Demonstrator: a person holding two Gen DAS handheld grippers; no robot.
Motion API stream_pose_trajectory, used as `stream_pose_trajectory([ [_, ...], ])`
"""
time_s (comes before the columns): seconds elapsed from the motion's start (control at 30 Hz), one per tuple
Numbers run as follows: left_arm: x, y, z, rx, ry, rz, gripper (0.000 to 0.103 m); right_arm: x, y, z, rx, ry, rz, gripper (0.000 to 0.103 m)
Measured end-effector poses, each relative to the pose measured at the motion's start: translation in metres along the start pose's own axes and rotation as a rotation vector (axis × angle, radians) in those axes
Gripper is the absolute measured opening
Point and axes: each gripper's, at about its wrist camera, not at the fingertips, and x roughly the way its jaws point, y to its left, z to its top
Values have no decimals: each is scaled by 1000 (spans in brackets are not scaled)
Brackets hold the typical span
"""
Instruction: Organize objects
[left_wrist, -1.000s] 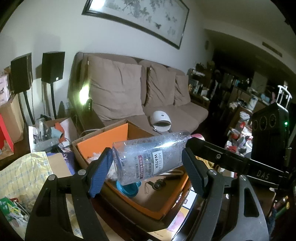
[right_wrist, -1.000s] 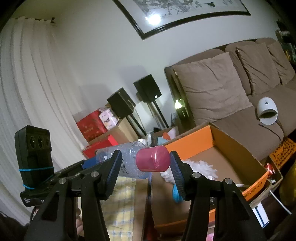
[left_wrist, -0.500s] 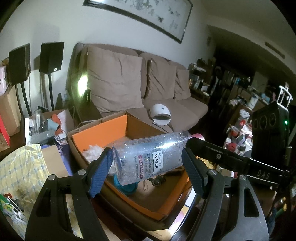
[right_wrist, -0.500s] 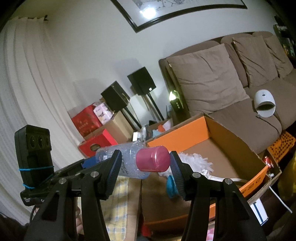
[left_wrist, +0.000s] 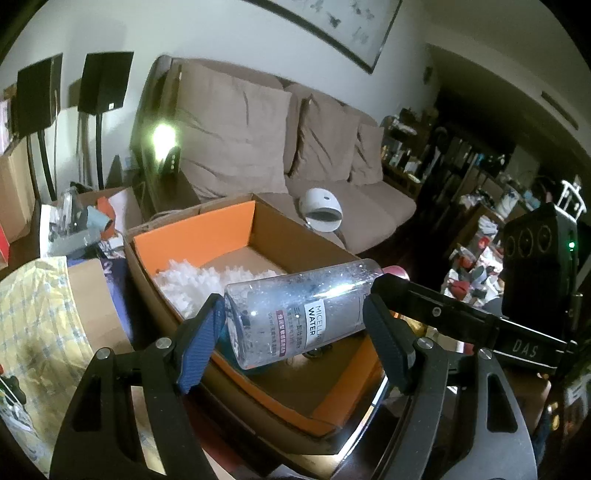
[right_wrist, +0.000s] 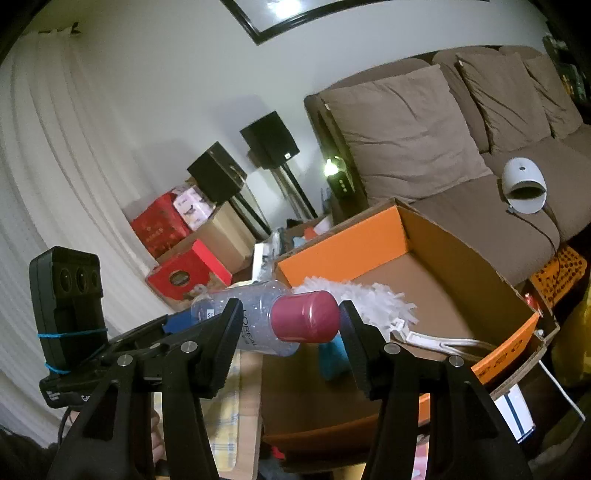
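Observation:
A clear micellar water bottle (left_wrist: 295, 317) with a pink cap (right_wrist: 306, 321) lies crosswise in the air over an open cardboard box with an orange lining (left_wrist: 192, 240). My left gripper (left_wrist: 293, 310) is shut on the bottle's body, blue pad at its base. My right gripper (right_wrist: 290, 317) is shut on the cap end, and the clear body (right_wrist: 255, 306) runs behind its left finger. In the left wrist view the right gripper's black finger (left_wrist: 461, 317) crosses in front of the cap. Inside the box (right_wrist: 340, 251) lie a white fluffy duster (right_wrist: 354, 295) and a teal object (right_wrist: 332, 354).
A brown sofa (left_wrist: 332, 184) stands behind the box with a white domed device (right_wrist: 524, 184) on its seat. Two black speakers on stands (left_wrist: 103, 81) and red boxes (right_wrist: 162, 221) are at the left. A yellow checked cloth (left_wrist: 33, 314) lies beside the box.
Both grippers have sunk together with the bottle, so the box now sits closer beneath it. The hold on the bottle looks the same.

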Motion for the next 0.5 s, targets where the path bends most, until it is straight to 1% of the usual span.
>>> stream_pose_trajectory([
  [0.1,5,2,-3,-20,16,-5,74,3,-2,-1,5,13,-11,54],
  [0.23,14,3,-8,-41,41,4,74,10,-10,-3,50,55,-24,54],
  [0.33,20,5,-8,-55,59,-3,74,13,-15,-3,71,75,-33,55],
  [0.5,24,5,-8,-64,71,-6,74,12,-18,-4,81,76,-46,55],
])
